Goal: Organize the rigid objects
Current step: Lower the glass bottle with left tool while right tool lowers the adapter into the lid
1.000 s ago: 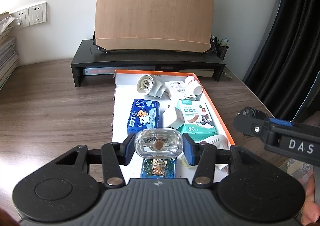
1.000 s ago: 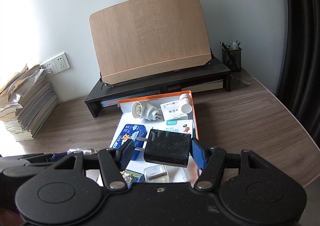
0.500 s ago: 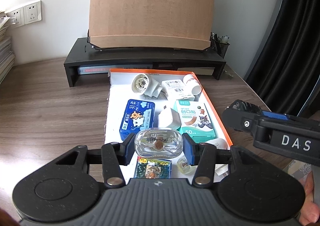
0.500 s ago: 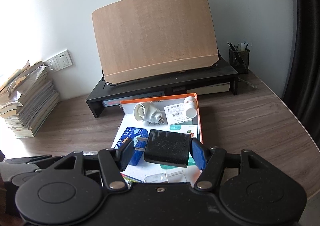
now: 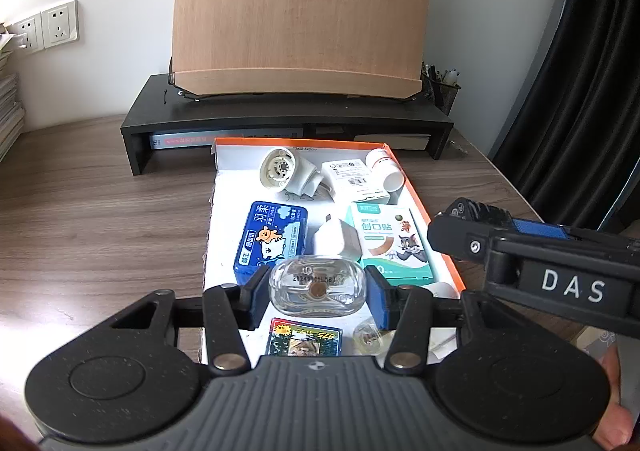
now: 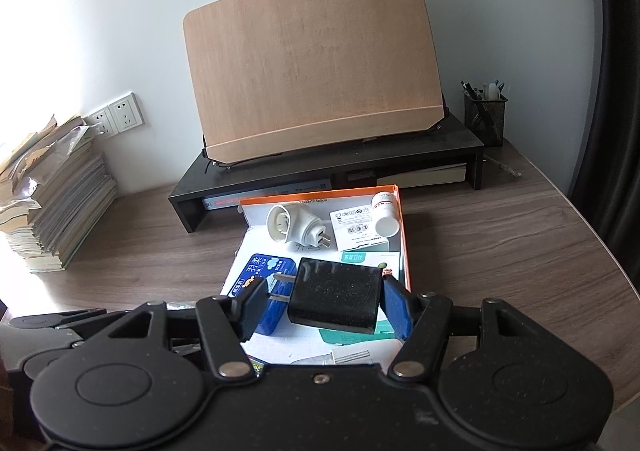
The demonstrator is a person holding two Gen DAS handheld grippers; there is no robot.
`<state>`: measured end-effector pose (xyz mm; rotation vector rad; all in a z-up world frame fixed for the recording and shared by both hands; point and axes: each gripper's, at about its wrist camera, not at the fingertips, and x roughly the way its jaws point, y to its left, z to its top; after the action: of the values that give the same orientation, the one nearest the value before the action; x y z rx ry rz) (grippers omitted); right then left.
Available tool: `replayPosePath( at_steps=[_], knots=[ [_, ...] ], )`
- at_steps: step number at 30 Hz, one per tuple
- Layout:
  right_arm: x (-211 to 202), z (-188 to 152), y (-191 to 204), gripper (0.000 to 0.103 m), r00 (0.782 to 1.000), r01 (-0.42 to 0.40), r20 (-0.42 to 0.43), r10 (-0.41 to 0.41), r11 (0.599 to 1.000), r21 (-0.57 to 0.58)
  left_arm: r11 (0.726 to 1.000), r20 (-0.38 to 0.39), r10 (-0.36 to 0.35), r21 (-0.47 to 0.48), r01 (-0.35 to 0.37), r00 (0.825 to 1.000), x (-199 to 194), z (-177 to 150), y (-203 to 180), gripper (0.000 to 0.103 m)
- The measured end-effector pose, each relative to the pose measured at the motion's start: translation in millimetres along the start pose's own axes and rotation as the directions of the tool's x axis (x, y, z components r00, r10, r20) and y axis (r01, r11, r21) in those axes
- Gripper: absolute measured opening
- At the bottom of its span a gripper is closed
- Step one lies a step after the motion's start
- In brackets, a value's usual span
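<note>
My left gripper (image 5: 317, 288) is shut on a clear glass bottle (image 5: 316, 285), held above the near end of the orange-rimmed white tray (image 5: 434, 227). My right gripper (image 6: 325, 302) is shut on a black plug adapter (image 6: 335, 301), its prongs pointing left, held above the tray (image 6: 403, 235). In the tray lie a blue tin (image 5: 272, 237), a white charger (image 5: 336, 239), a teal plaster box (image 5: 390, 241), a white round adapter (image 5: 284, 171), a white label box (image 5: 352, 181), a white pill bottle (image 5: 386, 169), a picture card (image 5: 304, 337) and a small vial (image 5: 368, 335).
A black monitor riser (image 5: 288, 127) with a wooden board (image 5: 300, 15) stands behind the tray. A mesh pen holder (image 6: 484, 117) is at its right end. A stack of books (image 6: 52, 195) sits at the left. The right gripper's body (image 5: 552, 271) shows beside the tray.
Both grippers have drawn back and risen slightly with their objects; the tray looks farther away. The right gripper's body has moved further into the left wrist view.
</note>
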<state>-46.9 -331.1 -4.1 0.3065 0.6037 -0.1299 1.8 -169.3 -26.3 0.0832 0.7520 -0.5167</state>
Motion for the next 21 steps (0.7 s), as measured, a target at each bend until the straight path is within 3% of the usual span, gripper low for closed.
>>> replayPosePath(
  at_steps=[21],
  knots=[
    [23,6,-1,0.074,1.0,0.004,-0.024,-0.004,1.0,0.006,1.0,-0.025,-0.005,-0.002,0.005,1.0,20,7,1,0.049]
  ],
)
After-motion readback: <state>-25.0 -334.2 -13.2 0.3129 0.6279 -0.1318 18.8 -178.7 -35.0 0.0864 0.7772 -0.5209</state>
